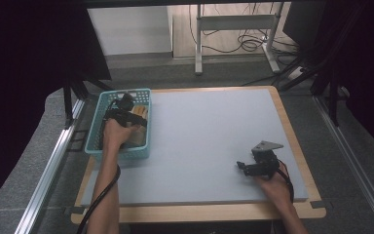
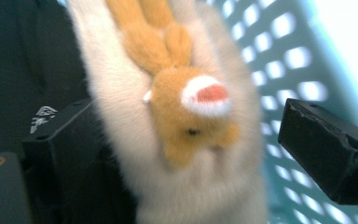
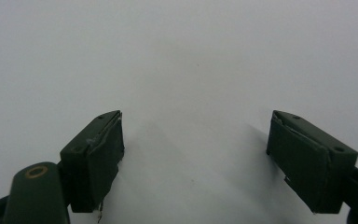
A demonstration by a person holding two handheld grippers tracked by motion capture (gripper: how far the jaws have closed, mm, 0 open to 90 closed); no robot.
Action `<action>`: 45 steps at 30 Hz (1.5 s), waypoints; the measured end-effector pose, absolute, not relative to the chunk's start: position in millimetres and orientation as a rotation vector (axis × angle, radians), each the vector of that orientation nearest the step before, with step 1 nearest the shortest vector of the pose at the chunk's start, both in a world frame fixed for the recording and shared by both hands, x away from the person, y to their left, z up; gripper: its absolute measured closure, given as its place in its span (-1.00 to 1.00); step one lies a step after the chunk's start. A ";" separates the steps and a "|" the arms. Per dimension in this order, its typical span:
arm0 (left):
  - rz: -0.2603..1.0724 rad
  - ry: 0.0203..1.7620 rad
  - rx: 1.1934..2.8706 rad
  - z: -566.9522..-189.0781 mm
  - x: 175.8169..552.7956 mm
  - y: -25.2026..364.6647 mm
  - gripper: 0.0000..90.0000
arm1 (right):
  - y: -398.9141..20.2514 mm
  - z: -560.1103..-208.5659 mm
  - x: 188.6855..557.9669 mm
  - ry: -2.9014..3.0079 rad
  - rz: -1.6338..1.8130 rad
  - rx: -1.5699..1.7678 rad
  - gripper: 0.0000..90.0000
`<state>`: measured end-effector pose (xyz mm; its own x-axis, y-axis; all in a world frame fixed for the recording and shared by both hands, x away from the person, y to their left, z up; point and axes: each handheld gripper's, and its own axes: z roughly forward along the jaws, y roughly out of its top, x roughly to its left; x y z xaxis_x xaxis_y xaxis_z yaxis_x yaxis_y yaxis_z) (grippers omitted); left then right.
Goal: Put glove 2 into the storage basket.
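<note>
Plush toy [image 2: 186,121] lies lengthwise between the left gripper [image 2: 186,140]'s spread jaws, unpinched, in the basket [image 2: 279,42].

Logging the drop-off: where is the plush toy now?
In the left gripper view, the plush toy sits inside the teal basket, between the left gripper's open jaws.

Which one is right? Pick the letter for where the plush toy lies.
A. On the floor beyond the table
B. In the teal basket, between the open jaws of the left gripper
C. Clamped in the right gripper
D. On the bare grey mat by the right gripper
B: the left gripper view shows the plush toy against the basket wall, with the left gripper jaws standing apart around it.
</note>
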<state>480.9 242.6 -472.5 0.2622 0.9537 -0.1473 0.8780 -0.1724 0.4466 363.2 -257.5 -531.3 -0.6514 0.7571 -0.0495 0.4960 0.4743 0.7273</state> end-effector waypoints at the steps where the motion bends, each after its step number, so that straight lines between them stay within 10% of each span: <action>1: 0.239 1.645 2.069 -466.5 478.0 245.6 -0.83 | -257.5 -531.3 363.2 2.360 0.988 1.052 -0.60; 4: 0.292 1.652 1.997 -453.9 470.9 257.1 -0.60 | -257.5 -531.4 363.2 2.360 0.988 1.052 -0.59; 9: 0.380 1.789 2.020 -466.5 470.9 271.2 0.39 | -257.4 -531.4 363.2 2.360 0.988 1.053 -0.60; 13: 0.313 1.807 2.050 -484.7 476.2 268.4 0.64 | -257.5 -531.3 363.2 2.361 0.988 1.053 -0.60; 34: 0.192 1.678 2.062 -482.6 479.4 246.9 0.72 | -257.5 -531.3 363.3 2.362 0.988 1.053 -0.59; 45: 0.255 1.672 1.981 -473.7 473.3 263.0 0.37 | -257.5 -531.4 363.3 2.361 0.988 1.053 -0.60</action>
<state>473.3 263.0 -473.7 0.2164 0.9577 -0.1899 0.8577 -0.0936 0.5055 363.3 -257.5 -531.4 -0.6515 0.7571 -0.0490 0.4964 0.4742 0.7271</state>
